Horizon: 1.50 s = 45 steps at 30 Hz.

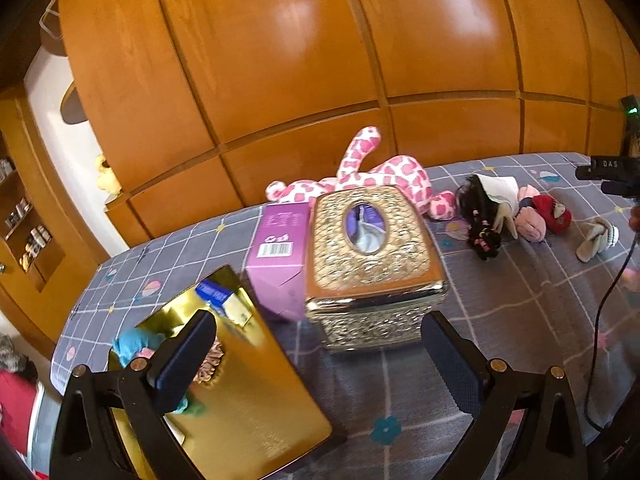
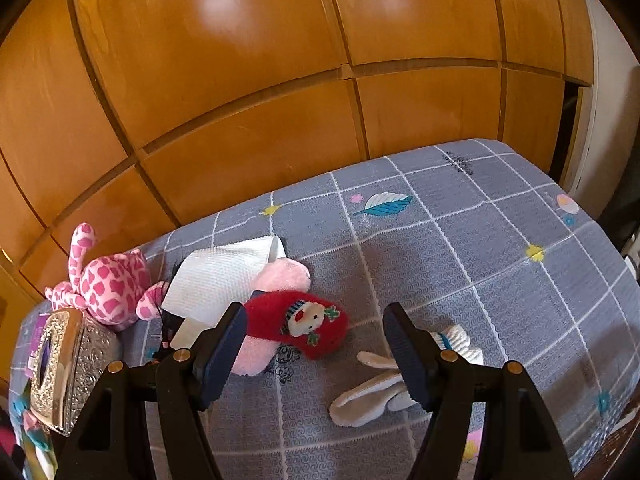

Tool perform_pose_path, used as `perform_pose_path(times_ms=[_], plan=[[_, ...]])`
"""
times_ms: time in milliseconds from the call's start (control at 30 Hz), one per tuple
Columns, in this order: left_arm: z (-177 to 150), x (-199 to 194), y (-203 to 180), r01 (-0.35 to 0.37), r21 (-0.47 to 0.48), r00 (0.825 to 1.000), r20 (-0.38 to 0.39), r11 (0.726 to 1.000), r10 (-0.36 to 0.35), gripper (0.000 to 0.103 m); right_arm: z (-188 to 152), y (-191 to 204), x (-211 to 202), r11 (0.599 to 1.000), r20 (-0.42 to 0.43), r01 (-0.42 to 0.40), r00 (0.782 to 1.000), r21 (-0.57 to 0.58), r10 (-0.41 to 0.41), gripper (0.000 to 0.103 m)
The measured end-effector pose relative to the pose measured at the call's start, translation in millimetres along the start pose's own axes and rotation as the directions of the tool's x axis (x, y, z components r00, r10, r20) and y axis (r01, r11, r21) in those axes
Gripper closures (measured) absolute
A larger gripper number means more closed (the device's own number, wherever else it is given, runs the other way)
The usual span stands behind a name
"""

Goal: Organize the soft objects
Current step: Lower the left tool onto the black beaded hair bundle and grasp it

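Left claw (image 1: 320, 364) wide open, nothing between its pads, hovering over the bed (image 1: 520, 300) with its grey checked sheet. Under its left finger (image 1: 184, 360): gold box (image 1: 248, 392) with blurred blue-teal stuff showing in it, maybe fabric, can't tell. Ahead of that finger, purple carton (image 1: 276, 256), touching the ornate gold tissue box (image 1: 372, 256), which sits just ahead of the claw, between the fingers' lines. Behind the tissue box, pink spotted plush (image 1: 384, 172) against the wooden wardrobe (image 1: 280, 60). Ahead-right of the claw, well apart: black doll (image 1: 480, 220) with a white cloth (image 1: 500, 186) on it, then pink and red items, then white sock (image 1: 596, 236) furthest right.

Right claw (image 2: 316, 344) also wide open, empty. Far left of it: tissue box, pink plush. Just ahead of its left finger (image 2: 224, 344): white cloth over pink plush slipper (image 2: 280, 276), red snowman plush (image 2: 304, 320) lying on the sheet near that finger. White sock (image 2: 372, 400) lies by the right finger (image 2: 408, 360), partly hidden behind it; contact unclear.
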<state>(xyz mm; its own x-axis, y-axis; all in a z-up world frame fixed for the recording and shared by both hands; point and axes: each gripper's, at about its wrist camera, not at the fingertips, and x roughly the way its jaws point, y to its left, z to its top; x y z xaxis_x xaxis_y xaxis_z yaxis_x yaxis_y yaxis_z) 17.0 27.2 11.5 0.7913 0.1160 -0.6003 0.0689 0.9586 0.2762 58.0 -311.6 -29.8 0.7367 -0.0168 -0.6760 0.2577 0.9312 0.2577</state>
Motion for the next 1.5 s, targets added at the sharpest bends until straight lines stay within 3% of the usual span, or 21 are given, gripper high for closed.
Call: perform_pose_path(times_ms=[267, 400, 600, 700, 933, 1067, 1233, 1433, 1467, 1500], plan=[[10.1, 9.0, -27.1, 0.026, 0.047, 1.000, -0.009, 0.999, -0.025, 0.000, 1.3, -11.5, 1.4, 0.997, -0.013, -0.026, 1.000, 0.067, 0.027, 0.032], [18.0, 15.3, -43.8, 0.107, 0.040, 0.994, -0.028, 0.993, -0.106, 0.000, 1.7, -18.6, 2.1, 0.994, -0.021, -0.027, 0.999, 0.101, 0.030, 0.032], [34.2, 33.3, -74.2, 0.251, -0.002, 0.964, -0.087, 0.968, -0.250, 0.000, 1.2, -32.1, 5.3, 0.984, -0.042, -0.029, 0.998, 0.174, 0.037, 0.032], [42.8, 48.9, -91.1, 0.330, -0.031, 0.933, -0.139, 0.944, -0.331, 0.001, 0.7, -36.0, 6.1, 0.980, -0.049, -0.037, 0.998, 0.196, 0.048, 0.032], [59.5, 79.5, -124.1, 0.379, -0.047, 0.903, -0.202, 0.924, -0.380, 0.008, 1.0, -34.8, 8.0, 0.977, -0.065, -0.060, 0.995, 0.203, 0.074, 0.032], [69.8, 99.9, -141.4, 0.383, -0.036, 0.899, -0.217, 0.923, -0.381, 0.020, 1.1, -34.9, 8.4, 0.974, -0.071, -0.076, 0.993, 0.212, 0.093, 0.032], [80.6, 142.9, -164.6, 0.365, -0.031, 0.894, -0.269, 0.931, -0.359, 0.043, 0.5, -34.1, 9.8, 0.971, -0.079, -0.093, 0.990, 0.218, 0.113, 0.032], [81.9, 194.3, -187.2, 0.333, -0.029, 0.877, -0.357, 0.943, -0.321, 0.046, 0.7, -36.0, 10.5, 0.964, -0.081, -0.114, 0.987, 0.239, 0.136, 0.032], [81.3, 201.2, -189.4, 0.333, -0.038, 0.871, -0.370, 0.942, -0.323, 0.053, 0.6, -36.6, 10.8, 0.963, -0.082, -0.116, 0.987, 0.243, 0.140, 0.032], [80.3, 205.2, -190.3, 0.341, -0.045, 0.865, -0.375, 0.939, -0.332, 0.071, 0.6, -36.9, 11.2, 0.962, -0.083, -0.117, 0.986, 0.246, 0.142, 0.032]])
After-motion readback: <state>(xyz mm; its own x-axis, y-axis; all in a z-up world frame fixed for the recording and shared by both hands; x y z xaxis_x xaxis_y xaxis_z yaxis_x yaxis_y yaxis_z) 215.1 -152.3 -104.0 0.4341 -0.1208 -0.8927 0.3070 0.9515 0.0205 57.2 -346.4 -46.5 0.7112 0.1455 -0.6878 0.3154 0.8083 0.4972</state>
